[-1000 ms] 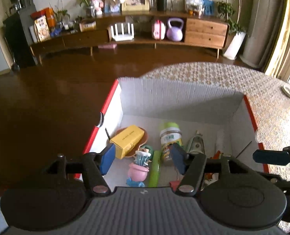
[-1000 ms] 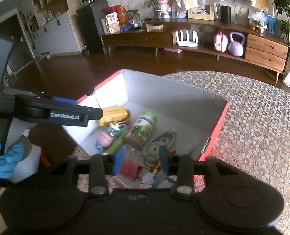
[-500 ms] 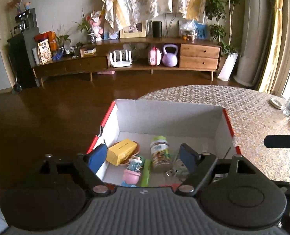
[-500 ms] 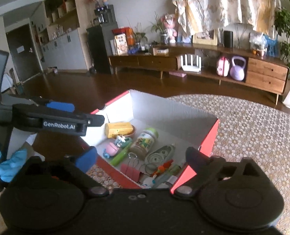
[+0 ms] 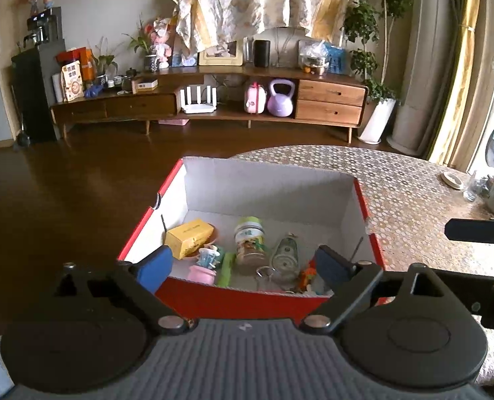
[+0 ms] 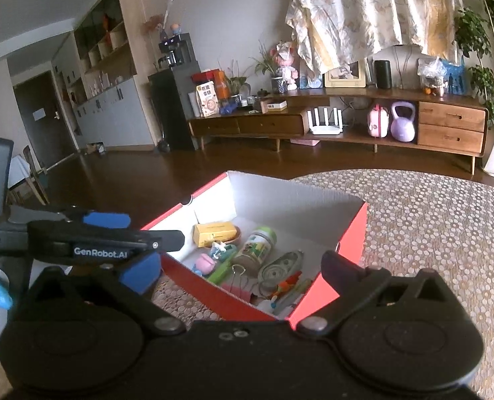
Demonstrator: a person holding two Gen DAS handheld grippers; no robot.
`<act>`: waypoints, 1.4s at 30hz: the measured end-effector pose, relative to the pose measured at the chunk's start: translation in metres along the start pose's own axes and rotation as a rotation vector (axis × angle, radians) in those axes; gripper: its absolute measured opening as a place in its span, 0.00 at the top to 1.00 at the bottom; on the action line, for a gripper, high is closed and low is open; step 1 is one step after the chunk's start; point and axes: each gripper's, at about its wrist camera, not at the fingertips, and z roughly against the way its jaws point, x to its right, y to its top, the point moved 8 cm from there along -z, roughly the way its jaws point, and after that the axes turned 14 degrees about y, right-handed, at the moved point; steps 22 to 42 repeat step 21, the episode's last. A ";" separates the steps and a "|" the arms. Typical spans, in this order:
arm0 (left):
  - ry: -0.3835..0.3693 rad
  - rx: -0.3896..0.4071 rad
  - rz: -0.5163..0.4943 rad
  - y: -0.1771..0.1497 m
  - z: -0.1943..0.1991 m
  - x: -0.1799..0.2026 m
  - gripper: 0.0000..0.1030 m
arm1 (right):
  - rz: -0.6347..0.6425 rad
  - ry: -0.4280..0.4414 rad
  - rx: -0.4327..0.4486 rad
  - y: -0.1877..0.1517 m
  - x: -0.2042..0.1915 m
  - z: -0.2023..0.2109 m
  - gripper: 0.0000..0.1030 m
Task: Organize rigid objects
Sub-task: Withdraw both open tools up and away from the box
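Both the left hand-held gripper (image 5: 243,266) and the right hand-held gripper (image 6: 238,273) hover released and empty, fingers spread wide, with the red box (image 5: 233,296) on the patterned bench (image 5: 410,193) just ahead and below, holding a yellow carton (image 5: 188,237), a green-lidded jar (image 5: 249,241) and small toys.

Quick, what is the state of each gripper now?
Left gripper: open, holding nothing.
Right gripper: open, holding nothing.
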 end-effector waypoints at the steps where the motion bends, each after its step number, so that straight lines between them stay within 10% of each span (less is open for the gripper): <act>1: -0.002 0.003 -0.003 -0.001 0.002 0.001 0.08 | -0.002 0.000 0.002 -0.001 0.000 0.001 0.00; 42: -0.025 0.033 -0.024 -0.006 0.024 0.012 0.05 | -0.052 -0.007 0.040 -0.007 0.005 0.020 0.00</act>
